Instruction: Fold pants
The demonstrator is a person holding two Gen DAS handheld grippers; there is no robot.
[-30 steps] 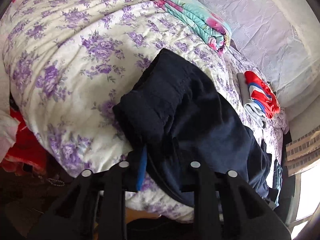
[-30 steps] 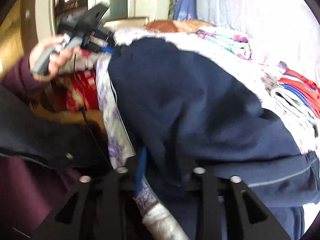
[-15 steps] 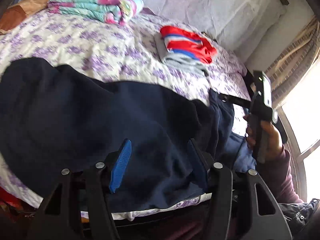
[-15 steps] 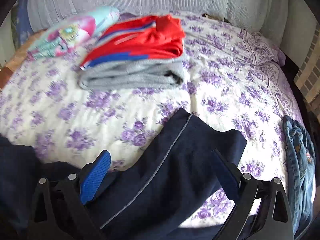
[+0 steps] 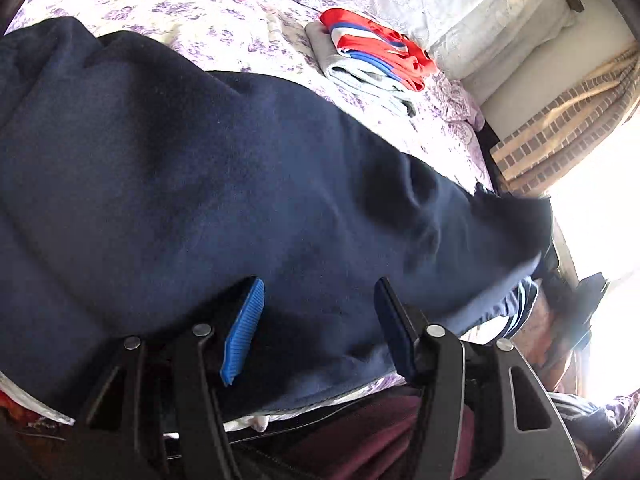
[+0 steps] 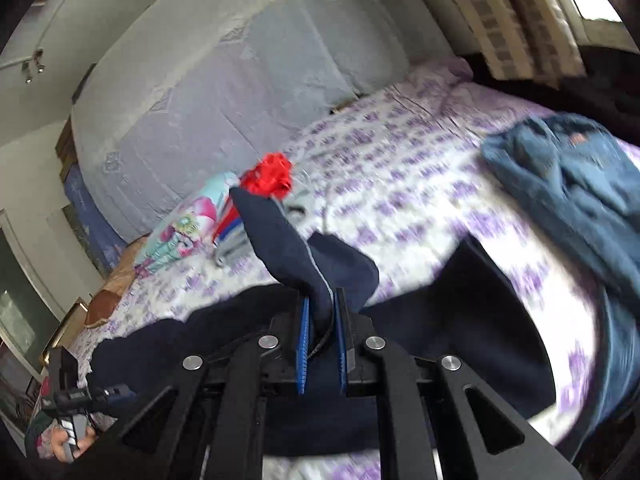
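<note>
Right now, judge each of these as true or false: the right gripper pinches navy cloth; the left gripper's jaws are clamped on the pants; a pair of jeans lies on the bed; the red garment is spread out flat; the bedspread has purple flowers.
1. The right gripper pinches navy cloth: true, a fold of the navy pants sits between its closed pads.
2. The left gripper is clamped on the pants: false, its jaws stand apart above the cloth.
3. Jeans lie on the bed: true.
4. The red garment is spread flat: false, it sits folded on a stack.
5. The bedspread has purple flowers: true.
</note>
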